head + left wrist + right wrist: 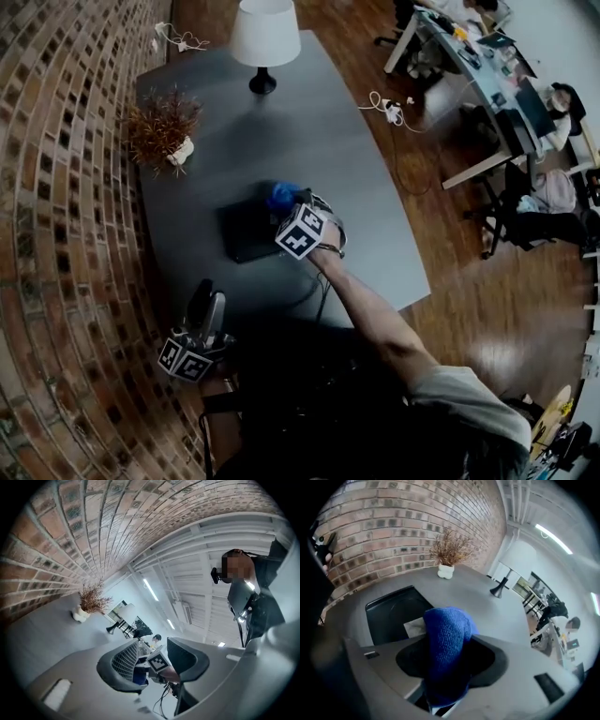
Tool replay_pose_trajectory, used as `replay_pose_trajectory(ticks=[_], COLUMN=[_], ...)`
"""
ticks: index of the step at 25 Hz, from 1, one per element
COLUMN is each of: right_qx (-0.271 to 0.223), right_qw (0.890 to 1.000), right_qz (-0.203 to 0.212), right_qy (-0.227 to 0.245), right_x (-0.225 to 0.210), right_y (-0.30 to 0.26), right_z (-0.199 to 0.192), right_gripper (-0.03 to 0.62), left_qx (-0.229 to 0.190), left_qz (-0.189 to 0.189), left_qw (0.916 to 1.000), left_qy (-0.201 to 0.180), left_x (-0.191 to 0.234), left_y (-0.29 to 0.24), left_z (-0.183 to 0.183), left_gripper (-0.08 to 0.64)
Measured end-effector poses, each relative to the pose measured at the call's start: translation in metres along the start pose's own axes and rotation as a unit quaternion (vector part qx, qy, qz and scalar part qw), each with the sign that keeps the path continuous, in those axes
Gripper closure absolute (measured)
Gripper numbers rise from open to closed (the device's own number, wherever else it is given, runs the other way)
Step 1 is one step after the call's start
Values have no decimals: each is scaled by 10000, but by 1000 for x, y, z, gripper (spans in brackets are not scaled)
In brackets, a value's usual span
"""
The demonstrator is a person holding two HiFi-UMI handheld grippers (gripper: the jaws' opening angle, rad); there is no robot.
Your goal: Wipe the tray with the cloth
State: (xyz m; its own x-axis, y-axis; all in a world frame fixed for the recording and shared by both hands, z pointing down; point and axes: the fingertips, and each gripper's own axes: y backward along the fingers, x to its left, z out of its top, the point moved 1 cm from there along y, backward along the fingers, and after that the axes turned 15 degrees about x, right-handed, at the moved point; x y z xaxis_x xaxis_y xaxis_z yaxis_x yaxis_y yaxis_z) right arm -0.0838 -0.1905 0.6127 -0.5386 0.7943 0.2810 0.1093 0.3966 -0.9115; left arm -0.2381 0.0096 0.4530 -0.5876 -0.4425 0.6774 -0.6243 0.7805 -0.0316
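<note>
My left tongs (151,662), close to the brick wall (56,234), have the jaws a little apart with nothing between them. My right tongs (449,660) are closed on the blue cloth (447,630), at the far right corner of the black tray (389,613).

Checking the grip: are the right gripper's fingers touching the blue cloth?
Touching. Right gripper view: the right gripper's fingers squeeze the blue cloth from both sides.
</note>
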Motion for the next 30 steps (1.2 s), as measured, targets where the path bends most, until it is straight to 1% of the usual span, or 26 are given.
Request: replay_pose_trajectory(ticks=[1, 3, 4, 5, 6, 8, 9, 10, 11, 13, 15, 18, 20, 21, 22, 23, 25, 26, 27, 28, 29, 30], right_qx=[-119, -417, -434, -354, -201, 114, 172, 177, 155, 72, 92, 188, 104, 41, -19, -69, -174, -271, -424, -635, -890, -1162], right_qw=[9999, 9965, 9942, 9942, 9962, 9995, 9998, 9998, 9999, 9996, 9990, 9973, 9972, 9974, 9971, 9958, 9899, 9881, 9881, 9871, 9823, 9722], right_qz=[8, 178, 243, 254, 212, 95, 116, 124, 43, -203, -200, -173, -228, -184, -44, 182, 733, 997, 1240, 1446, 1582, 1634], right_qy=[113, 708, 952, 988, 819, 272, 65, -33, -14, 188, 388, 693, 702, 700, 756, 892, 1201, 1136, 810, 249, -456, -1205], right_x=[3, 26, 33, 32, 21, -9, -21, -29, -38, -52, -53, -24, 3, 21, 41, 65, 103, 109, 102, 84, 56, 21], right_y=[3, 3, 1, 0, -1, 0, 3, 6, 11, 13, 5, 3, 14, 20, 27, 33, 46, 53, 60, 65, 69, 70], right_z=[7, 26, 29, 24, 13, -18, -27, -27, -21, -3, 2, -20, -35, -41, -46, -53, -69, -78, -86, -93, -100, -106], right_gripper=[383, 383, 383, 383, 383, 383, 382, 382, 383, 385, 385, 385, 385, 390, 391, 390, 390, 390, 390, 390, 390, 390], left_qx=[16, 58, 77, 89, 96, 119, 147, 178, 198, 184, 182, 228, 253, 268, 299, 348, 480, 566, 662, 757, 835, 885], left_qz=[-25, -87, -124, -162, -197, -250, -256, -245, -229, -241, -293, -270, -218, -184, -134, -58, 185, 342, 509, 676, 844, 1007], left_qw=[10000, 9999, 9999, 9998, 9997, 9995, 9995, 9994, 9994, 9994, 9992, 9992, 9993, 9994, 9993, 9992, 9985, 9977, 9964, 9948, 9929, 9909], left_qy=[17, 3, -24, -55, -88, -133, -142, -142, -136, -136, -186, -196, -158, -147, -156, -175, -183, -157, -112, -48, 32, 118], left_x=[0, -5, -10, -15, -21, -27, -26, -25, -23, -23, -28, -28, -21, -16, -11, -4, 14, 25, 38, 52, 65, 78], left_y=[-2, -9, -14, -19, -22, -25, -26, -26, -25, -26, -28, -28, -29, -30, -31, -33, -39, -44, -49, -54, -59, -62], left_z=[-1, -2, -3, -2, -2, -1, -2, -4, -5, -5, -5, -8, -10, -10, -11, -12, -15, -19, -23, -27, -32, -36], left_gripper=[382, 382, 382, 382, 382, 382, 382, 382, 382, 382, 382, 382, 382, 382, 382, 382, 382, 382, 382, 375, 350, 339])
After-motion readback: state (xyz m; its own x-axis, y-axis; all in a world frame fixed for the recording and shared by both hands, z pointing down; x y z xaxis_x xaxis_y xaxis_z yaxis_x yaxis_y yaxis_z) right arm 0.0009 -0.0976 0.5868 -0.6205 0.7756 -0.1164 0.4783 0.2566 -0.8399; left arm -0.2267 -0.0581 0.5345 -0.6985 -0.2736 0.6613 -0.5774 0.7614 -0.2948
